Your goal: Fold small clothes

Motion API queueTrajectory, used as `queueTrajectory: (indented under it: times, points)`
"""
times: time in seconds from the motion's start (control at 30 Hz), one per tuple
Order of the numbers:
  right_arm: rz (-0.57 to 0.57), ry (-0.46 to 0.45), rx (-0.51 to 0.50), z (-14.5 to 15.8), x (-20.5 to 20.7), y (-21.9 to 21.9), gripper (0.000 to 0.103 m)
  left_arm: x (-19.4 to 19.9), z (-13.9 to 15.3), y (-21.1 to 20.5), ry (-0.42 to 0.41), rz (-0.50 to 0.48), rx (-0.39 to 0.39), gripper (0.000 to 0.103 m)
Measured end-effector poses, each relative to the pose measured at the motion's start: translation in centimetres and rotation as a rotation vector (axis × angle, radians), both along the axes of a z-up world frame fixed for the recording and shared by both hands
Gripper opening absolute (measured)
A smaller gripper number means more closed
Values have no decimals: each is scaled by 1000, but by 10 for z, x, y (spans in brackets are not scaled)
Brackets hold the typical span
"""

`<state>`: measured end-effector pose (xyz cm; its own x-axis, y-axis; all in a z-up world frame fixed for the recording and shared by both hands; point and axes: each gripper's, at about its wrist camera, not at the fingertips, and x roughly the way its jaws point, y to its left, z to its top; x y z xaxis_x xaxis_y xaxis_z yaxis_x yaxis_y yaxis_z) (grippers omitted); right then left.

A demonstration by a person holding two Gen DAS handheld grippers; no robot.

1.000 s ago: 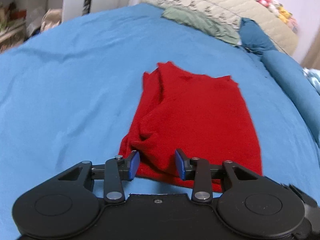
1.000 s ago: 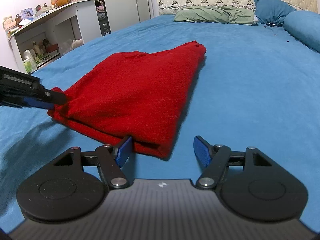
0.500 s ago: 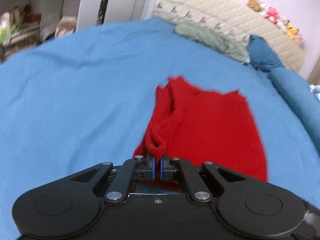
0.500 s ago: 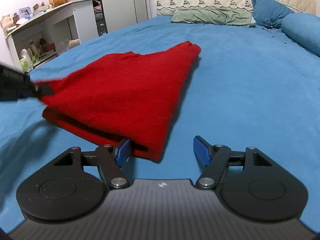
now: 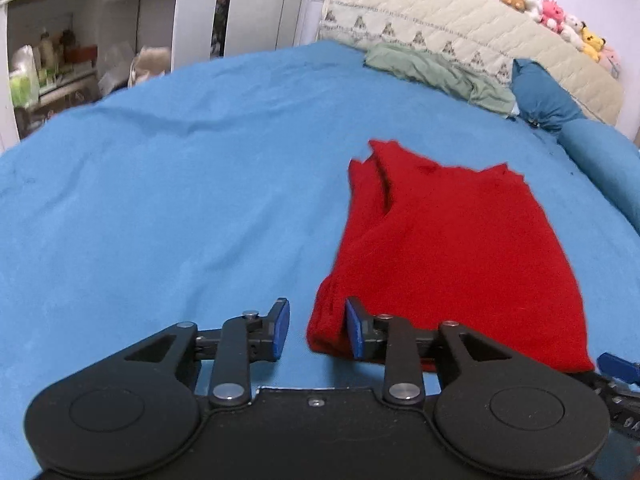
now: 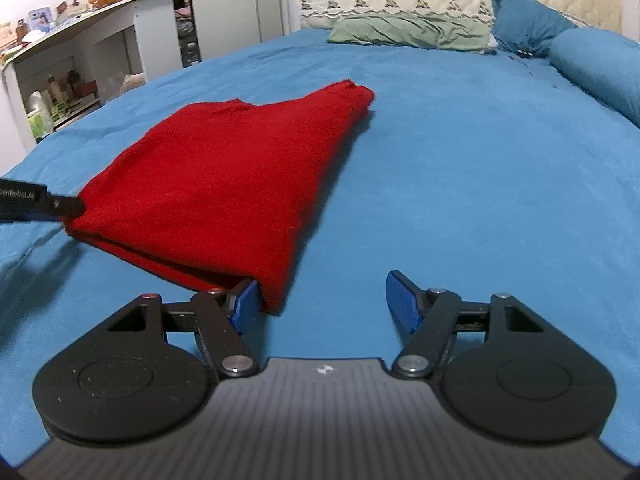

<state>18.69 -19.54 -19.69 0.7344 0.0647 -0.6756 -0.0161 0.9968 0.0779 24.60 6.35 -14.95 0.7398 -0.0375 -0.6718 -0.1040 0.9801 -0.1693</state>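
Both tools agape beside red garment [image 5: 448,248]

the red garment [image 5: 452,248] is matt, fuzzy knit cloth, soft-napped. the bed [image 6: 460,184] wears a smooth matt blue sheet, faintly creased. the left gripper [image 5: 316,330] and right gripper [image 6: 322,298] look like matt black plastic with dull metal rivets; their blue pads [image 6: 402,300] seem rubbery. the headboard [image 5: 440,28] is quilted cream fabric.
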Motion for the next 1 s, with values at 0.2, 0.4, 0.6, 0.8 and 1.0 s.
queueTrajectory:
  times: [0.2, 0.4, 0.6, 0.8, 1.0]
  points:
    - [36, 27, -8, 3, 1, -3, 83, -2, 10, -10, 3, -36, 62, 35]
    - [138, 35, 120, 41, 8, -29, 88, 28, 58, -9, -84, -167, 46, 90]
    - [87, 133, 405, 51, 88, -66, 97, 120, 41, 5, 38, -259, -113, 92]
    - [25, 216, 519, 12, 139, -64, 93, 150, 13, -4, 126, -308, -135, 78]
    - [33, 218, 552, -10, 149, -52, 54, 151, 1, -1, 163, -297, -236, 43]
